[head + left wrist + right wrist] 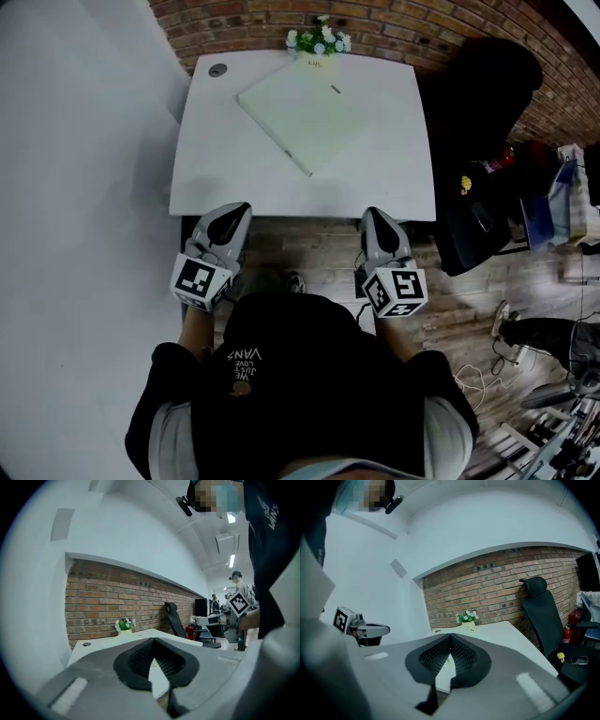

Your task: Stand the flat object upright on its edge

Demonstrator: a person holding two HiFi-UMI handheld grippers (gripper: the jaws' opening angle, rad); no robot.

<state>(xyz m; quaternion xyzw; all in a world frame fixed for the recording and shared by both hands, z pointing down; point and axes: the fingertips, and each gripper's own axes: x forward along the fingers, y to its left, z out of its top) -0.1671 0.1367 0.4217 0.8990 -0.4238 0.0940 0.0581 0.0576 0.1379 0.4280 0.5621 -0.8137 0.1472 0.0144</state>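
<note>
A flat pale-green square board lies turned at an angle on the white table, towards the far side. Both grippers hang short of the table's near edge, held close to the person's body. The left gripper is shut with nothing between its jaws. The right gripper is also shut and empty. In the left gripper view the closed left gripper points over the white table. In the right gripper view the closed right gripper points at the white table.
A small pot of white flowers stands at the table's far edge against the brick wall. A cable hole sits in the far left corner. A black office chair and clutter stand to the right.
</note>
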